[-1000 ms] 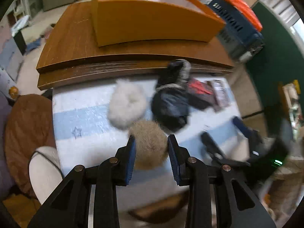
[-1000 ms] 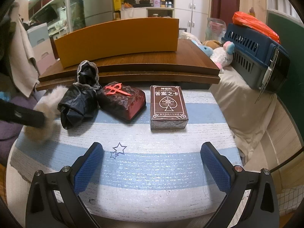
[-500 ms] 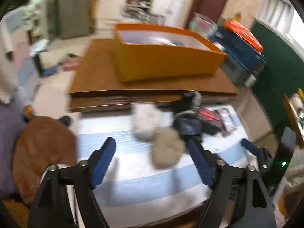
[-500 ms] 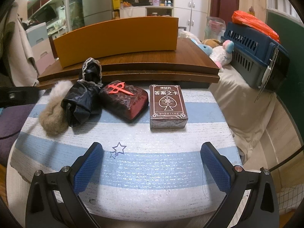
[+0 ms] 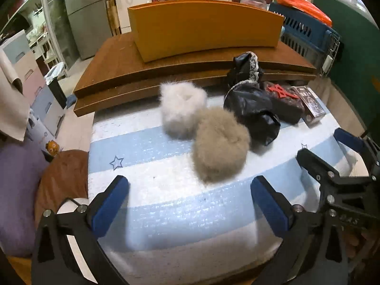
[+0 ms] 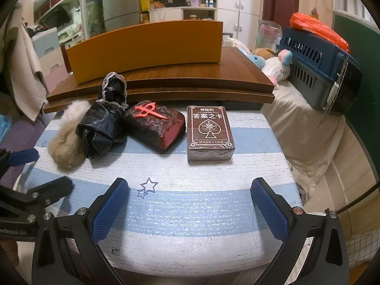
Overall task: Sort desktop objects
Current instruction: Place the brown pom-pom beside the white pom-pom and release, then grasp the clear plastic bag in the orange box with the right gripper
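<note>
I have the left gripper (image 5: 190, 204) over the near edge of the striped mat (image 5: 166, 213), its jaws opening toward their widest with nothing between them. The tan fur ball (image 5: 219, 144) lies on the mat just ahead of the blue pads, free of them and resting against the white fur ball (image 5: 182, 109) behind it. To its right sit the black lace-trimmed pouch (image 5: 251, 104), the dark red block (image 6: 154, 124) with a raised red emblem, and the boxed card deck (image 6: 209, 133), all in a row along the far side of the mat.

The right gripper (image 6: 190, 209) is spread wide and empty, hanging over bare mat in front of the card deck.

My judgement is that the step in hand is a release: the tan fur ball now sits grouped with the white one, soft items to the left, boxed items to the right. The orange tray (image 5: 204, 28) stands on the wooden board (image 5: 114, 71) beyond; from this angle I cannot see into it, so whether it is the intended destination is uncertain.

The next move calls for picking another item and closing squarely on it. The deck suits the right gripper, being straight ahead and rigid.
</note>
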{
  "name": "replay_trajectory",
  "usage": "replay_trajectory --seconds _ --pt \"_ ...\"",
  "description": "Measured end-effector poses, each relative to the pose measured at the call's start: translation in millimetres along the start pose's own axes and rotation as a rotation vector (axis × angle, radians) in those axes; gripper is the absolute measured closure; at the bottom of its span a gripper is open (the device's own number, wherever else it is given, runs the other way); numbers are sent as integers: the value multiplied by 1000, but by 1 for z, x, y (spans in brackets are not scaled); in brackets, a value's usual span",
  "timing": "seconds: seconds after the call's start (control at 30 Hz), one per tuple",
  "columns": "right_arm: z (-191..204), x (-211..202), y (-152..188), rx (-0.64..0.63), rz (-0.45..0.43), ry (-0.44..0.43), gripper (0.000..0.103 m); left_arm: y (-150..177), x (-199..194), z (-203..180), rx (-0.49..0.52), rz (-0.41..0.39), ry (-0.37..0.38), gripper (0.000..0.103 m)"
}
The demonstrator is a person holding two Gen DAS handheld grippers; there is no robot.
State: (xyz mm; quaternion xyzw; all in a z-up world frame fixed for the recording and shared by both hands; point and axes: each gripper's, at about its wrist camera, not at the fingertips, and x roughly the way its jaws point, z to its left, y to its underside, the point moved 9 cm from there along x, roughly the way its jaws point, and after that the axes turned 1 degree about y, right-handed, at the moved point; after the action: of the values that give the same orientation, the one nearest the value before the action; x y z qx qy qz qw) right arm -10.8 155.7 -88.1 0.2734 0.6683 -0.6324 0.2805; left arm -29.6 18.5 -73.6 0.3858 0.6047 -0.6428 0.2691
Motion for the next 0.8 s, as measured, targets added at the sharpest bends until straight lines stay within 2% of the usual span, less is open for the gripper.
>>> replay_trajectory --seconds 0.33,0.47,0.57,0.8 --pt "0 0 -1 -15 45 -19 1 7 -2 5 0 -18 -6 0" --pt "1 -7 -6 -17 88 -55 8 10 0 9 1 -17 -5 0" --pt "1 -21 -24 -1 64 -92 9 10 0 9 5 -16 -2 0" --pt "11 -50 -93 -10 -9 -179 10 7 1 10 14 -9 6 0"
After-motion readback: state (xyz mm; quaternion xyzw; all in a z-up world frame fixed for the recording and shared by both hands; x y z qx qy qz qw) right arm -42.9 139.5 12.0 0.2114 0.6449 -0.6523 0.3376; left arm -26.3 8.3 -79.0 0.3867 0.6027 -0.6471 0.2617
